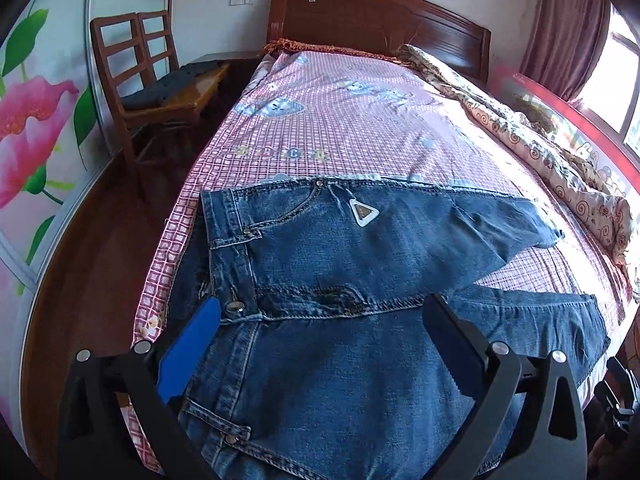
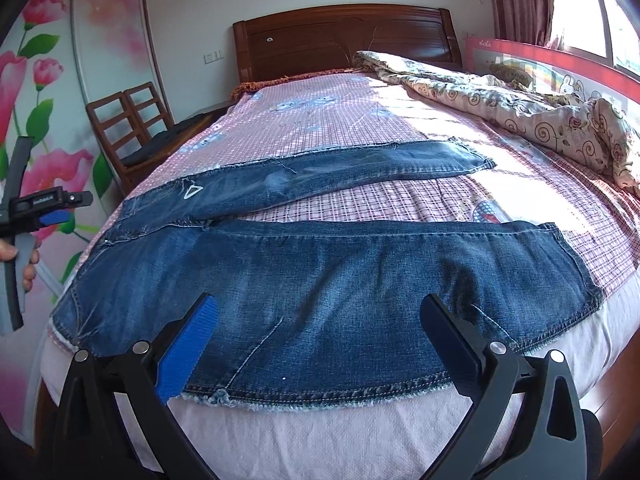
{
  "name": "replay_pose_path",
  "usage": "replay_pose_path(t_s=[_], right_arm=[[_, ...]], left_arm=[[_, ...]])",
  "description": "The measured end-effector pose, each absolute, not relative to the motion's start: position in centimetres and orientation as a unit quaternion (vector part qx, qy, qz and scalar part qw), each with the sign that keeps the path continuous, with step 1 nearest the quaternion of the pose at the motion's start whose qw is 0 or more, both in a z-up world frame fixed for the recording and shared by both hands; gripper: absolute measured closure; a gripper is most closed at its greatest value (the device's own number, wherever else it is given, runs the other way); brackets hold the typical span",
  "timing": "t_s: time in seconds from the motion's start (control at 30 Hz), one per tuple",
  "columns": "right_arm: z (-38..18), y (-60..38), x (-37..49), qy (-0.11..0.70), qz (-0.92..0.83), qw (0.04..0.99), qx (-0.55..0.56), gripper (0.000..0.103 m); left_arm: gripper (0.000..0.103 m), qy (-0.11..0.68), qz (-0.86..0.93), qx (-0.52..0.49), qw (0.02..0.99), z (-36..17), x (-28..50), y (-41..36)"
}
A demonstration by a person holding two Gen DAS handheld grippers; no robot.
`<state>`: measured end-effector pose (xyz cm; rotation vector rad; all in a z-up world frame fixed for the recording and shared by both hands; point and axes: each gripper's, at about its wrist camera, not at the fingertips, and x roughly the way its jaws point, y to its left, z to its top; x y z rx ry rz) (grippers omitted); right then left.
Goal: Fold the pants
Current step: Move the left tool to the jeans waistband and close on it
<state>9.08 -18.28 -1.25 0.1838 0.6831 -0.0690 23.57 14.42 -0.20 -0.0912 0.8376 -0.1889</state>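
Note:
Blue denim pants [image 1: 344, 264] lie flat across the foot of the bed, waistband to the left, both legs spread apart toward the right. My left gripper [image 1: 320, 312] hovers open over the waist, near the fly button, with nothing between its fingers. In the right wrist view the pants [image 2: 320, 276] show their near leg along the bed's front edge and the far leg behind it. My right gripper [image 2: 320, 312] is open above the near leg's lower hem. The left gripper [image 2: 52, 204], held by a hand, appears at the far left of that view.
The bed has a pink checked sheet [image 1: 344, 120] and a rumpled floral quilt [image 2: 520, 108] along its right side. A wooden headboard [image 2: 344, 40] stands at the back. A wooden chair [image 1: 136, 76] stands left of the bed, and a red guard rail [image 2: 560, 64] runs by the window.

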Motion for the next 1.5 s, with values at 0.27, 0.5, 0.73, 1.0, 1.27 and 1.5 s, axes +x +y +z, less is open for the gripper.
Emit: replay_pose_path(t_s=[0.27, 0.5, 0.73, 1.0, 1.27, 1.5], right_arm=[[-1.3, -17.2, 11.8, 0.356, -0.021, 0.931, 0.075, 0.003], [-2.0, -15.5, 13.9, 0.378, -0.010, 0.924, 0.048, 0.003], [-3.3, -14.0, 15.2, 0.403, 0.001, 0.915, 0.035, 0.003], [-4.0, -13.3, 15.9, 0.416, 0.009, 0.909, 0.026, 0.003], [-4.3, -12.7, 15.9, 0.421, 0.020, 0.906, 0.029, 0.003], [-4.8, -12.4, 16.0, 0.429, 0.025, 0.903, 0.027, 0.003]], left_arm=[[0.002, 0.463, -0.106, -0.160, 0.865, -3.9, 35.8, 23.0], [0.002, 0.482, -0.131, -0.246, 0.831, -7.5, 41.6, 25.9], [0.002, 0.492, -0.151, -0.288, 0.807, -9.5, 44.8, 26.7], [0.003, 0.493, -0.178, -0.302, 0.796, -11.1, 46.2, 26.4], [0.003, 0.499, -0.192, -0.298, 0.791, -12.1, 45.7, 26.3], [0.022, 0.530, -0.170, -0.230, 0.799, -11.9, 45.8, 25.3]])
